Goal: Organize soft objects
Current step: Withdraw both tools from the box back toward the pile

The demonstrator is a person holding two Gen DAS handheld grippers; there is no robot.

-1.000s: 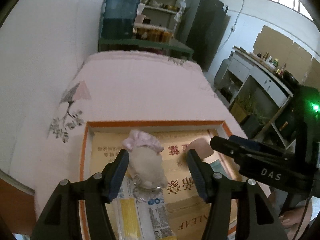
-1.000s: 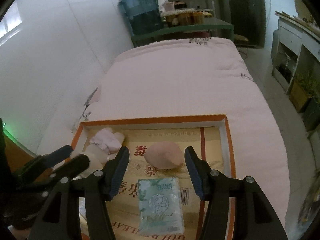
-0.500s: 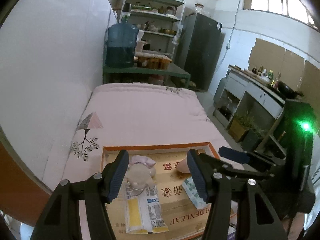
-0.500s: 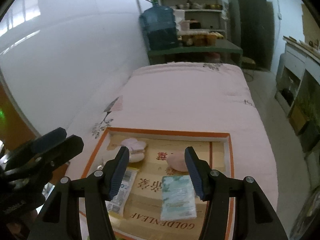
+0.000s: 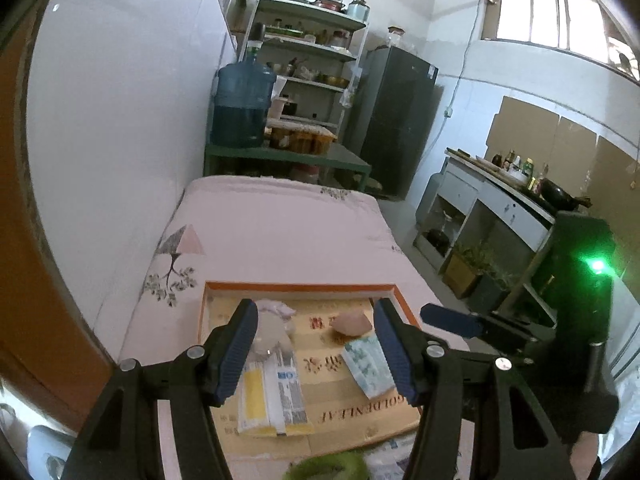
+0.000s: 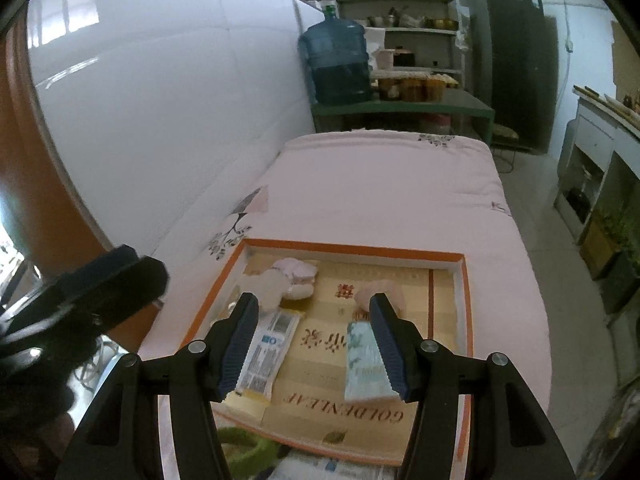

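An orange-rimmed cardboard tray (image 5: 304, 289) (image 6: 352, 247) lies on a pink bed. In it rest a pale fluffy bundle (image 5: 272, 320) (image 6: 294, 276), a pink rounded lump (image 5: 352, 323) (image 6: 394, 292), a white and yellow packet (image 5: 272, 396) (image 6: 266, 350) and a light green tissue pack (image 5: 366, 362) (image 6: 362, 364). My left gripper (image 5: 314, 346) hovers open above the tray's near half, nothing between its fingers. My right gripper (image 6: 314, 340) is open too, high over the tray, and empty. A green fuzzy thing (image 5: 332, 466) (image 6: 244, 446) peeks in at the near edge.
The pink bed (image 5: 276, 232) (image 6: 384, 192) runs along a white wall on the left. A green table with a blue water jug (image 5: 242, 106) (image 6: 338, 64) stands beyond it, with shelves and a dark fridge (image 5: 394, 120). A counter (image 5: 500, 192) lines the right side.
Both grippers have pulled back and risen from the tray, so the objects look smaller and farther. Both stay open and empty. The objects in the tray have not moved.
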